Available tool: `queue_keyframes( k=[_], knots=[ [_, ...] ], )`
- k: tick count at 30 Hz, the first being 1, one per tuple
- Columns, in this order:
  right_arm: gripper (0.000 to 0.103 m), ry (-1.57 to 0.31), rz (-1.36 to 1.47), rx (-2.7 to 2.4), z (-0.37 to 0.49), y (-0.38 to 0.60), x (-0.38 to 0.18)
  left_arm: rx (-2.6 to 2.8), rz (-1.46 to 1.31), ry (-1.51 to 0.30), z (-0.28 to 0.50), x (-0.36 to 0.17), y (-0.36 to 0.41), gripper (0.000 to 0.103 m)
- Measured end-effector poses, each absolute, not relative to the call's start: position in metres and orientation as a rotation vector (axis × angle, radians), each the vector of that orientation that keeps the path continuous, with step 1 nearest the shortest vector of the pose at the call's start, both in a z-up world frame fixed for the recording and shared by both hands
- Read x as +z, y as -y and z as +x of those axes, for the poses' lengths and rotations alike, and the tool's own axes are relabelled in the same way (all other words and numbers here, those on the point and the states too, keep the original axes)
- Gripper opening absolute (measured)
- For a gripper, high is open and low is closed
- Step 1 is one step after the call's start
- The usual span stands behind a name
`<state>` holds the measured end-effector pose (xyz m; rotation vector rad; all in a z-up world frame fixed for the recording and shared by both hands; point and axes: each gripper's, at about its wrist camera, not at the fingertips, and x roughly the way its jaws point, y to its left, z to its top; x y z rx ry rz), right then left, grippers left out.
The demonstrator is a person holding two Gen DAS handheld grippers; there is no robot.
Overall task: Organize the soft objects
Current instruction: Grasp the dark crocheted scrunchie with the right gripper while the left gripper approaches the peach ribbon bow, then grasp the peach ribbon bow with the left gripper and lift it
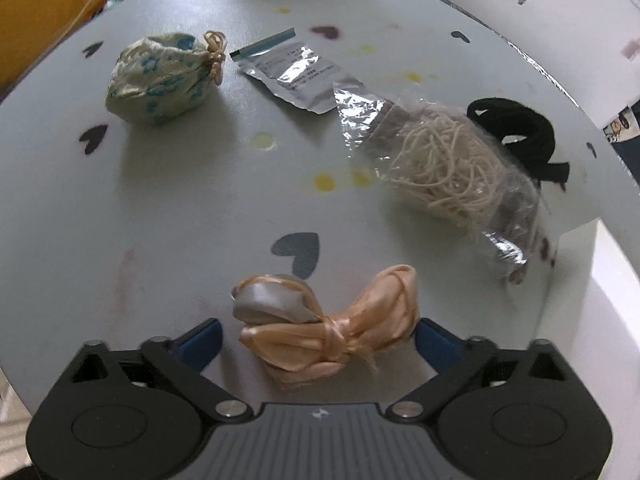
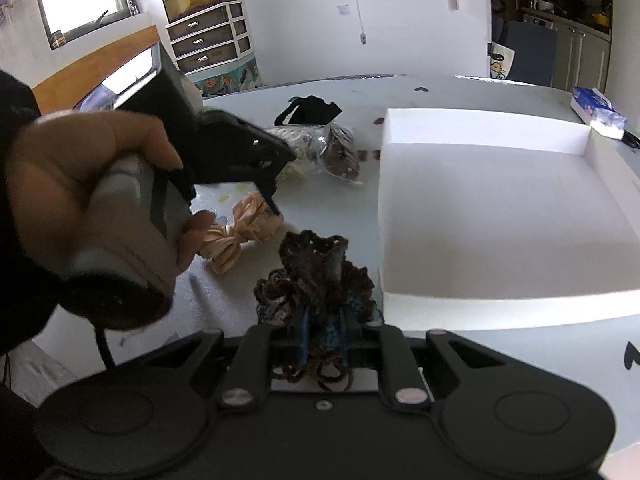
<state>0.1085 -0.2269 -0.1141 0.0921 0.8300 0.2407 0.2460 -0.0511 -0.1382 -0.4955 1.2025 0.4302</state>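
We see a pale counter [image 1: 160,200] printed with dark hearts, a drawer unit [image 2: 210,36] by the white wall. Print on the foil sachet [image 1: 296,76] is too blurred to read. Our left gripper [image 1: 320,336] spreads wide around the peach ribbon bow [image 1: 332,332]; our right gripper [image 2: 324,340] pinches a dark crocheted piece [image 2: 316,268] beside the white tray [image 2: 500,216].

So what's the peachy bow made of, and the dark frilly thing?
The bow looks like satin ribbon: smooth, glossy, with bright shine along its folded loops. The dark frilly thing looks like crocheted yarn: matte, holey loops, brown with some blue. Both are guesses from looks.
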Motion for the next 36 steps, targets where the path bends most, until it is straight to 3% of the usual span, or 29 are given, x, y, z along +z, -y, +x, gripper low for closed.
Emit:
queue_keyframes(
  k=[7, 16, 36],
  knots=[
    [0.016, -0.827, 0.098, 0.247, 0.104, 0.229, -0.114, 0.407, -0.438, -1.141, 0.237, -0.136, 0.046, 0.066],
    [0.016, -0.798, 0.088, 0.253, 0.099, 0.220, -0.105, 0.203, -0.449, -1.090, 0.212, -0.128, 0.027, 0.045],
    [0.016, -0.626, 0.134, 0.174, 0.101, 0.217, -0.040, -0.153, -0.294, -0.771, 0.151, -0.029, 0.006, 0.041]
  ],
)
